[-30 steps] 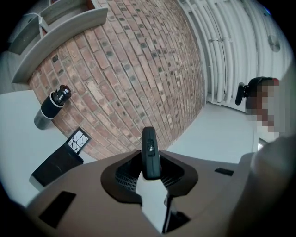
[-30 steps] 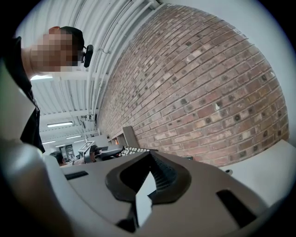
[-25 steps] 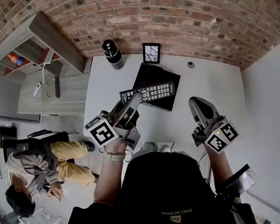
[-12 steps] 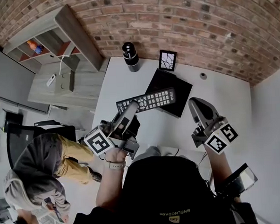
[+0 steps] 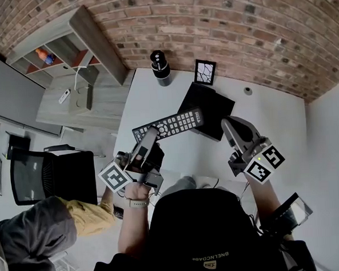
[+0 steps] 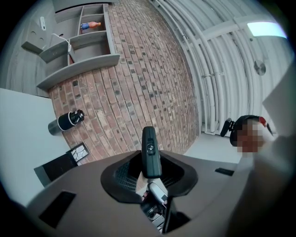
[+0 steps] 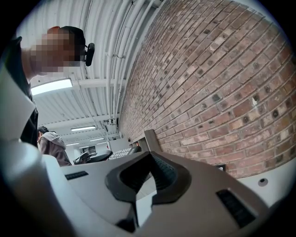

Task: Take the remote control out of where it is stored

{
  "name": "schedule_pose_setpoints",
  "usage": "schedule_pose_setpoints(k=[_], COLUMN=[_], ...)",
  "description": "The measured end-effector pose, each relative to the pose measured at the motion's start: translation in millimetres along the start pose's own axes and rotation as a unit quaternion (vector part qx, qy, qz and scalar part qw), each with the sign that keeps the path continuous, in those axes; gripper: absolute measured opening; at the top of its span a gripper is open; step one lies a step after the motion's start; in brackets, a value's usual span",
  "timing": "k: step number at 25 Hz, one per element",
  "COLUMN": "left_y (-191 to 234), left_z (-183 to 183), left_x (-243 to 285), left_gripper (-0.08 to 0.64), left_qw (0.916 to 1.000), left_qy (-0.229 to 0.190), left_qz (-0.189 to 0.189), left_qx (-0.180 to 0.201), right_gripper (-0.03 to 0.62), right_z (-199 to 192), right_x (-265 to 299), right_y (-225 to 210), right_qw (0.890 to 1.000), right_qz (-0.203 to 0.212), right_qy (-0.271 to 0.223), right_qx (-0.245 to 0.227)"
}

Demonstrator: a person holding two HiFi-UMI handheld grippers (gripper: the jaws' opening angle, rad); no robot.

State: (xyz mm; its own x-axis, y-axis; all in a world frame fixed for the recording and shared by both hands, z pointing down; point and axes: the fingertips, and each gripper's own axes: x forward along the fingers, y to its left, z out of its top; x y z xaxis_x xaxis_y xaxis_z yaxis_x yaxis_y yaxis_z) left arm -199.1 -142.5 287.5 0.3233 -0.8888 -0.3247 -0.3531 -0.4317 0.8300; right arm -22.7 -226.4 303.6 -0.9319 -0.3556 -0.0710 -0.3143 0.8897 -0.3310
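- remote control [image 5: 174, 123]: clamped in the left gripper [image 5: 150, 134] and held out above the white bench [image 5: 271, 114].
- Left fingers [image 6: 121, 178] are clenched on the remote. In the left gripper view it sits end-on between them, narrow edge up, poking out past the tips.
- In the head view the grip is near the remote's left end. Most of its length runs out to the right, keypad side up.
- The remote's right end overlaps the near-left edge of the black box [image 5: 213, 107] on the bench. Can't tell whether it touches the box or hangs above it.
- right gripper [image 5: 232, 127]: to the right of the remote and apart from it, near the box's right corner, raised off the bench.
- Right fingers [image 7: 164, 178] look closed, tips seeming to meet, with nothing between them; only a thin sliver of bench shows lower down.
- Writing: remote key labels are too small to read. There is pale print on the person's black top [image 5: 210, 256], blurred and not legible. The cubes [image 5: 264, 163] carry black-and-white square markers, no text.
- Also on the bench by the brick wall: a black cylinder [image 5: 160, 67], a small framed picture [image 5: 204, 72] and a small round object [image 5: 247, 90].
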Motion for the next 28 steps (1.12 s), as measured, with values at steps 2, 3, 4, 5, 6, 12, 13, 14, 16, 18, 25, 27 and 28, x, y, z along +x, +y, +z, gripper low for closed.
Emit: schedule_pose_setpoints(k=[2,3,4,5,6,12,13,14,16,18,25,27,28], left_y=[0,1,2,2,3,7,8,8,9,9,9,9,9], left_z=[0,0,-1,-2,-3,-7,-8,-9,-10,-10,-12,-13,-13], left_x=[1,1,2,3,4,7,7,8,10,12,16,17,17], left_gripper=[0.097,0.097,0.097,0.097,0.097,0.097,0.097,0.097,0.097,0.097,0.097,0.097,0.097], left_qw=[1.0,0.9999,0.9999,0.9999,1.0,0.9999,0.9999,0.9999,0.9999,0.9998,0.9997,0.9997,0.9997], left_qy=[-0.005,-0.006,-0.006,-0.005,-0.003,0.0,0.001,0.003,0.006,0.008,0.014,0.015,0.016], left_qz=[-0.004,-0.005,-0.005,-0.005,-0.004,-0.005,-0.005,-0.004,-0.004,-0.005,-0.005,-0.005,-0.005], left_qx=[-0.007,-0.009,-0.009,-0.008,-0.007,-0.016,-0.016,-0.015,-0.014,-0.015,-0.017,-0.019,-0.019], right_gripper=[0.005,0.005,0.005,0.005,0.005,0.005,0.005,0.003,0.003,0.005,0.005,0.005,0.005], right_z=[-1,-2,-3,-4,-5,-9,-9,-10,-10,-9,-8,-7,-7], right_x=[0,0,0,0,0,-3,-4,-4,-5,-6,-9,-9,-9], right_y=[1,0,0,-1,-1,-3,-3,-3,-4,-5,-7,-8,-8], right_qw=[1.0,1.0,1.0,1.0,1.0,1.0,1.0,1.0,1.0,1.0,1.0,1.0,1.0], right_qz=[0.001,0.0,-0.001,-0.003,-0.005,-0.005,-0.005,-0.005,-0.007,-0.009,-0.014,-0.015,-0.016], right_qy=[0.0,0.0,0.001,0.002,0.003,0.012,0.013,0.013,0.013,0.013,0.014,0.014,0.014], right_qx=[0.0,0.0,0.0,-0.001,-0.001,-0.005,-0.006,-0.006,-0.006,-0.005,-0.003,-0.003,-0.003])
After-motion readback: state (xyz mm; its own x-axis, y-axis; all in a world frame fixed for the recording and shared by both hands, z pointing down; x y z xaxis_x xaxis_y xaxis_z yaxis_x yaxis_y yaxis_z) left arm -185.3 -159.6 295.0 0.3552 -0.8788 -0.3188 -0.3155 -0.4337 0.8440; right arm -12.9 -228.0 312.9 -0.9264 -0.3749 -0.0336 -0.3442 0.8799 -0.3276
